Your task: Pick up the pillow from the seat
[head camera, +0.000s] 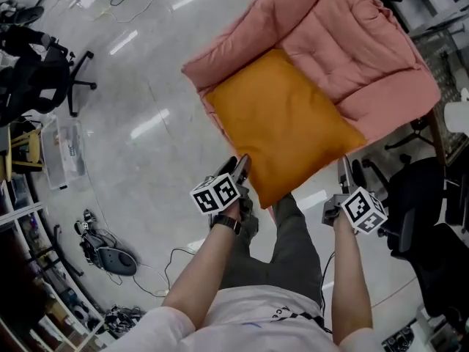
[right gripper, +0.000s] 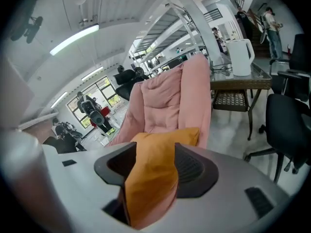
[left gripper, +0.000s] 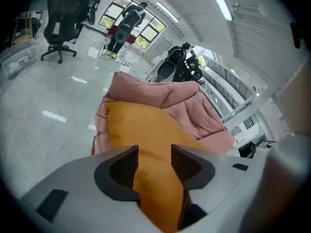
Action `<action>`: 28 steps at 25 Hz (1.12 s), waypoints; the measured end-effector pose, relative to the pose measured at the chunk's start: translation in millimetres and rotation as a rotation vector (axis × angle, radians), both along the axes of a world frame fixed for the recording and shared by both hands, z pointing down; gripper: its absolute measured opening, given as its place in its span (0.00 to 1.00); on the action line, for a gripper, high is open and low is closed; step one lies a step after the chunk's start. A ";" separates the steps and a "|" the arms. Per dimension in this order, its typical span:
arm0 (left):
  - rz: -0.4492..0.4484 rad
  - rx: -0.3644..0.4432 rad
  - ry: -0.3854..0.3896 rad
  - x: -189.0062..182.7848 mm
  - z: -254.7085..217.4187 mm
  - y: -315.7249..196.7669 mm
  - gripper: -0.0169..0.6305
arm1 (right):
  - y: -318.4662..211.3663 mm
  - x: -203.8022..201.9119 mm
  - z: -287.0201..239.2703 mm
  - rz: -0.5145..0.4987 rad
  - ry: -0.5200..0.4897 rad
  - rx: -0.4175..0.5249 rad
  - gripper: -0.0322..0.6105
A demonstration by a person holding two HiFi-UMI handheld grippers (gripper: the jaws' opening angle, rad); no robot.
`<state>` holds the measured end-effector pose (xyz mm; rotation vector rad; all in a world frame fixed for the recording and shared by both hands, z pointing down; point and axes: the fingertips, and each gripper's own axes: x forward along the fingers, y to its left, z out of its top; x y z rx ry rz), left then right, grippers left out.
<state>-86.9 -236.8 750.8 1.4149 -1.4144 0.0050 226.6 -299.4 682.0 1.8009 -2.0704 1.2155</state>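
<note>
Seat [head camera: 366, 50]: pink padded chair in the upper right of the head view.
Pillow [head camera: 282, 123]: orange, lying on the seat at frame centre, with its near corner towards the bottom.
Left gripper [head camera: 242, 164]: at the pillow's lower-left edge — jaws apart, fabric between them, not pinched.
Right gripper [head camera: 344, 169]: at the lower-right edge, also apart around fabric.
Risk: if the jaws close on only a thin fold, the cover may slip free — or one side lifts alone and the pillow swings off.

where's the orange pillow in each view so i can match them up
Head view: orange pillow at centre, on the pink seat.
Left gripper view: pillow lower centre, between the jaws.
Right gripper view: pillow lower centre, between the jaws.
Shared landmark: the pink seat, behind the pillow.
</note>
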 end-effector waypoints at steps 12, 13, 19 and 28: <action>-0.247 -0.077 0.174 -37.8 107.8 -9.7 0.49 | -30.6 13.8 73.0 0.187 -0.065 -0.017 0.55; -0.255 -0.082 0.192 -34.4 113.5 -11.4 0.50 | -33.3 14.5 73.9 0.189 -0.073 -0.016 0.55; -0.191 -0.085 0.322 -12.5 135.1 -25.8 0.50 | -44.3 16.8 88.7 0.187 -0.124 -0.065 0.55; -0.088 -0.078 0.347 -8.1 134.7 -39.9 0.30 | -51.6 -16.0 77.9 -0.011 -0.061 -0.046 0.21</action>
